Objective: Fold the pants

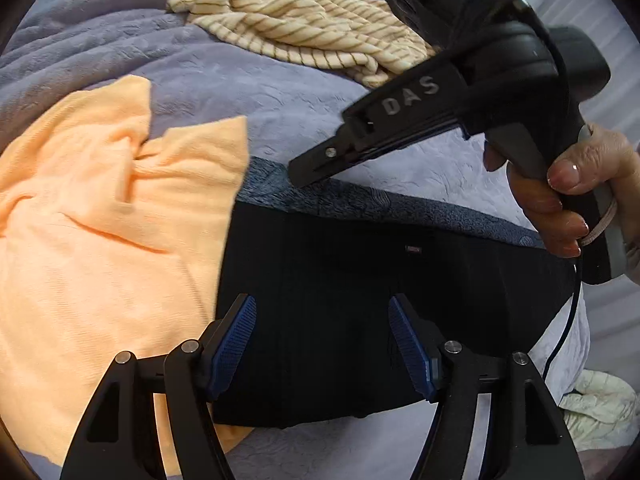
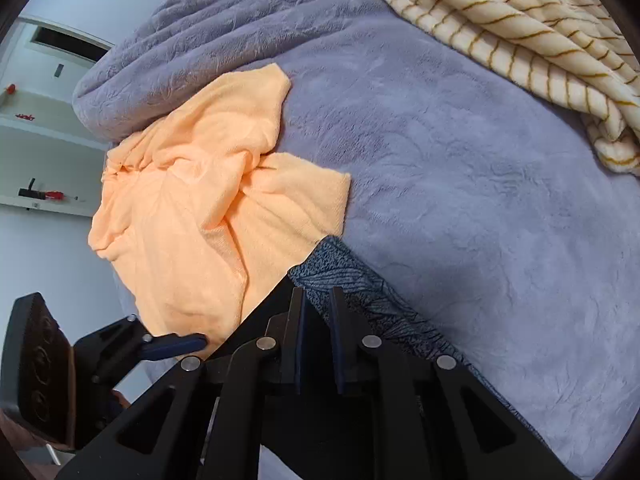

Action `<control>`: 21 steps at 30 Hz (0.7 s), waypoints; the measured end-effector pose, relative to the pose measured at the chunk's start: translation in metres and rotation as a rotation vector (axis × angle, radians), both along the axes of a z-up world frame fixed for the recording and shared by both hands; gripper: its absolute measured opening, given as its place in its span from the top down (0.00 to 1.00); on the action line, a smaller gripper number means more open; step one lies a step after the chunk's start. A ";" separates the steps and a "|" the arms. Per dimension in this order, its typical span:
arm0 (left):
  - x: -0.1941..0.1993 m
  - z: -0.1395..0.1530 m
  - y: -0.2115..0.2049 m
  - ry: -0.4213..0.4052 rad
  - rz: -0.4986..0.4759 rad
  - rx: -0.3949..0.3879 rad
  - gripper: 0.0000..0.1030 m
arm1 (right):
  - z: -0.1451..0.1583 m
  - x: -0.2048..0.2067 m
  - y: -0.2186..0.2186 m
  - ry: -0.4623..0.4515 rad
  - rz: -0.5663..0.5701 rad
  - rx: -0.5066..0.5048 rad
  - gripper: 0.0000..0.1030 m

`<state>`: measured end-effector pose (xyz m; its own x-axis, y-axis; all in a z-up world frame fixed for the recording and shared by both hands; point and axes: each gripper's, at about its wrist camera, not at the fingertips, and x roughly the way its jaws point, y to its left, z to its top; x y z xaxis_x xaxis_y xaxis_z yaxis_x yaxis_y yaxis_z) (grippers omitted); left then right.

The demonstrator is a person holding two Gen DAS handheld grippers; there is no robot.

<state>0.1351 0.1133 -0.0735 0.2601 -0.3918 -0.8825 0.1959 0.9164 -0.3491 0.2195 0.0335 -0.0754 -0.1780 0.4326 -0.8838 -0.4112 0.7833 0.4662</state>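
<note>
Black pants (image 1: 360, 320) lie folded flat on the lavender bed cover (image 1: 280, 92), with a blue patterned band (image 1: 360, 200) along their far edge. My left gripper (image 1: 322, 344) is open just above the pants, holding nothing. My right gripper (image 1: 298, 174) hovers over the patterned band's left end, jaws nearly closed with a narrow gap. In the right wrist view its fingertips (image 2: 318, 296) sit over the patterned band (image 2: 360, 292), nothing clearly pinched. The left gripper (image 2: 192, 344) shows there at lower left beside the black pants (image 2: 272, 304).
An orange garment (image 1: 100, 220) lies crumpled left of the pants, its edge touching them; it also shows in the right wrist view (image 2: 200, 220). A cream striped cloth (image 1: 300, 28) lies at the far side of the bed. A white cloth (image 1: 600, 408) lies beyond the bed's right edge.
</note>
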 end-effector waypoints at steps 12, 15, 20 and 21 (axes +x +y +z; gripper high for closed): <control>0.000 -0.031 -0.006 0.081 0.056 0.153 0.32 | -0.071 0.003 -0.022 -0.005 -0.278 -0.157 0.72; -0.005 -0.027 -0.005 0.101 0.086 0.181 0.32 | -0.054 -0.009 -0.043 -0.012 -0.280 -0.129 0.66; -0.020 -0.019 -0.014 0.142 0.110 0.234 0.17 | -0.030 -0.053 -0.101 0.025 -0.387 -0.124 0.55; -0.024 -0.015 -0.018 0.129 0.113 0.229 0.16 | -0.029 -0.068 -0.111 0.035 -0.414 -0.125 0.55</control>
<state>0.1115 0.0956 -0.0882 0.1704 -0.1532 -0.9734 0.0557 0.9878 -0.1458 0.1520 -0.0778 -0.1046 -0.0427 0.3640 -0.9304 -0.0362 0.9301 0.3656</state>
